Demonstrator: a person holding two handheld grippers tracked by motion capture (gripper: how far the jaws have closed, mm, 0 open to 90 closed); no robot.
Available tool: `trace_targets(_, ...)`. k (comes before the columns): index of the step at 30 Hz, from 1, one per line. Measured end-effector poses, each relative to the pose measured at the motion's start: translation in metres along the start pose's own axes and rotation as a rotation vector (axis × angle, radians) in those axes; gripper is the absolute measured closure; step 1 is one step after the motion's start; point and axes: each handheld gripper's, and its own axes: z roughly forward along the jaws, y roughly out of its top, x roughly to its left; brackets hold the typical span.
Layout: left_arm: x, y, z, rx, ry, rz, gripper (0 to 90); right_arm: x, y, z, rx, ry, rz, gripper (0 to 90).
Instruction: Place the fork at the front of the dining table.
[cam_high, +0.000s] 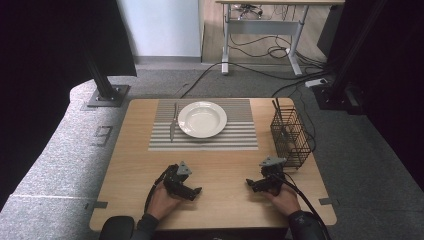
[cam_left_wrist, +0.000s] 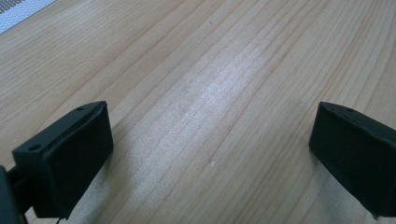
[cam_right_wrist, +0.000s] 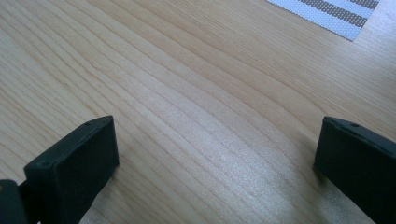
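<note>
Wooden surface (cam_high: 220, 175) lies bare under both spread tools, left tool (cam_high: 192, 191) and right tool (cam_high: 251, 185); nothing is gripped. Next, likely a reach ahead toward the knife (cam_high: 173, 123).

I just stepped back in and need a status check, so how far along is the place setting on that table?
Done so far: a white plate sits on the striped placemat, with a knife lying on the mat to its left. In hand: nothing; the left gripper and right gripper rest open on bare wood. Left: probably the cutlery standing in the wire basket by the table's right edge.
</note>
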Motion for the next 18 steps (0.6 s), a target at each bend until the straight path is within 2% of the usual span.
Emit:
trace_targets(3, -0.0008, 0.0007, 0.0008, -0.003, 0.008, -0.012, 0.0, 0.0, -0.0001, 0.0, 0.0, 0.0, 0.0, 0.0)
trace_targets(12, -0.0014, 0.0022, 0.0015, 0.0, 0.01, -0.015, 0.0, 0.0, -0.0001, 0.0, 0.0, 0.0, 0.001, 0.0)
trace_targets(18, -0.0055, 0.0055, 0.0015, 0.018, 0.004, -0.003, 0.5, 0.0001, -0.0002, -0.0001, 0.0, -0.001, 0.001, 0.0)
